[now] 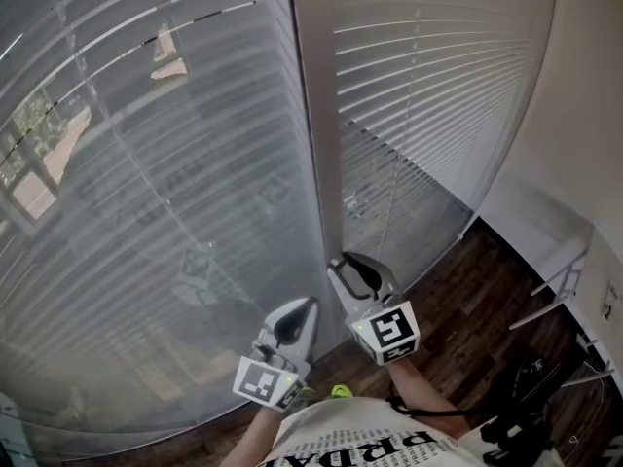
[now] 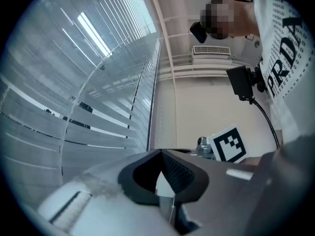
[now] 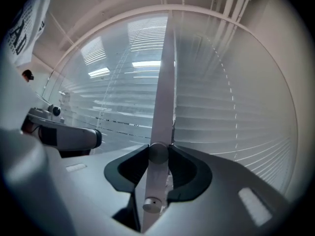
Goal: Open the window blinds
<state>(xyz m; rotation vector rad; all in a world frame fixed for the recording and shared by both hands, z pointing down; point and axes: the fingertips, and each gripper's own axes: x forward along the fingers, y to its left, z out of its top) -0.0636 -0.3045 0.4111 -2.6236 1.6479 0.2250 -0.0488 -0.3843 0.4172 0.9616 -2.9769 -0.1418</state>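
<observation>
I'm clamping my right gripper (image 3: 158,150) on the blinds' tilt wand (image 3: 165,95); my left gripper (image 2: 160,152) is hovering clenched, empty, beside the blinds (image 1: 146,241).

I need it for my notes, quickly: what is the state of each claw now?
Left claw: closed, nothing visible in it.
Right claw: closed on the round grey metal knob.

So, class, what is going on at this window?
A person stands at two window blinds with a gripper in each hand. The right gripper is clamped on the grey rod hanging by the blinds. The left gripper sits beside it, jaw tips together, nothing clearly in it. The left blind lets daylight through its slats; the right blind looks closed.
</observation>
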